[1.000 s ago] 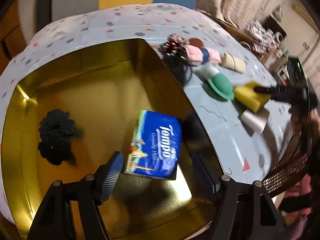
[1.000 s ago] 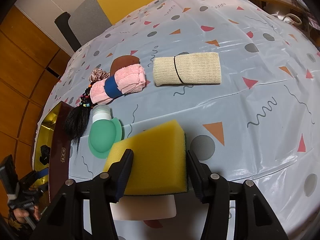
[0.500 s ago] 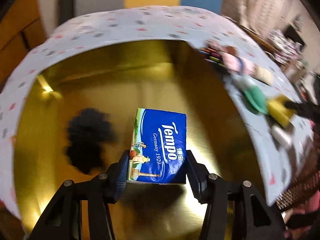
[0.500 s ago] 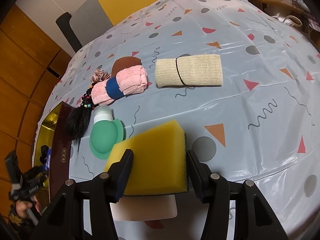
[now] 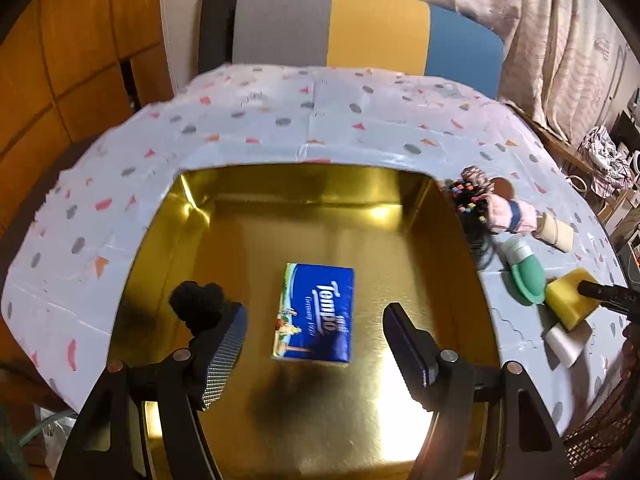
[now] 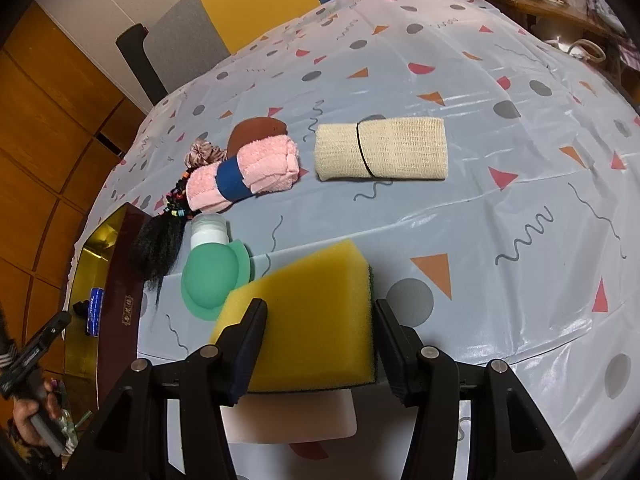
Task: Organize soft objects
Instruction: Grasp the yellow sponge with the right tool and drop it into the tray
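A blue Tempo tissue pack [image 5: 316, 312] lies flat inside the gold tin box [image 5: 280, 216], beside a black scrunchie [image 5: 196, 306]. My left gripper [image 5: 314, 322] is open above the pack, not touching it. My right gripper [image 6: 316, 330] is shut on a yellow sponge [image 6: 308, 320], which also shows in the left wrist view [image 5: 566, 298]. A pink rolled towel with a blue band [image 6: 244, 174], a beige rolled cloth [image 6: 380, 148] and a black hairpiece [image 6: 160, 238] lie on the tablecloth.
A green silicone bottle [image 6: 212, 272] lies left of the sponge. A white block [image 6: 288, 416] sits under the sponge. A brown pad [image 6: 258, 130] and a pinkish scrunchie [image 6: 204, 152] lie behind the pink towel. The box's dark red lid [image 6: 126, 280] stands at its edge.
My left gripper let go of the tissue pack, opened and drew back; the pack now lies on the box floor. My right gripper kept hold of the sponge, barely moving.
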`<action>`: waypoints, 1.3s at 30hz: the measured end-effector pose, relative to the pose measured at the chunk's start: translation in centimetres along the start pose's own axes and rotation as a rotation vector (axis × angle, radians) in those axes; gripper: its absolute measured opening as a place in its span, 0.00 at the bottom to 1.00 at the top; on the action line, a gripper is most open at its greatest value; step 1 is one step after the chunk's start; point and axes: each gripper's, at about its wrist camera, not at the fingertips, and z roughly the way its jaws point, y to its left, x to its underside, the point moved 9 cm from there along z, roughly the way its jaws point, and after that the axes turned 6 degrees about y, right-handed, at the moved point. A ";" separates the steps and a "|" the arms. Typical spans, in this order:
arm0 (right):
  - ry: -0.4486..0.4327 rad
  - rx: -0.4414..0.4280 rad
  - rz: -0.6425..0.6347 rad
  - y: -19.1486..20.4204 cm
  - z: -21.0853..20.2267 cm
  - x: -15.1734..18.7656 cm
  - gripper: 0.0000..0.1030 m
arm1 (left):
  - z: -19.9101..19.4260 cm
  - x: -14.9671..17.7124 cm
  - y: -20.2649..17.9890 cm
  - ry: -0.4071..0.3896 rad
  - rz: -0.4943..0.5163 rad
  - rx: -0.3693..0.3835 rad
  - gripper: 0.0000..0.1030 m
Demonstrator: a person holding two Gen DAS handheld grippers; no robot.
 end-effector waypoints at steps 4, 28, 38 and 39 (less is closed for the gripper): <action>-0.030 -0.007 0.008 0.0 -0.6 -0.3 0.51 | -1.8 0.6 -0.7 -0.034 0.007 0.001 0.69; -0.080 -0.069 0.016 2.5 -2.3 0.2 0.51 | -4.1 5.8 -1.0 -0.038 -0.015 0.009 0.69; -0.087 -0.160 -0.118 10.9 -2.7 1.2 0.51 | -5.0 5.8 -0.1 -0.058 -0.027 -0.003 0.69; -0.089 -0.171 -0.149 12.4 -2.8 1.4 0.51 | -5.1 5.8 0.1 -0.057 -0.031 0.001 0.69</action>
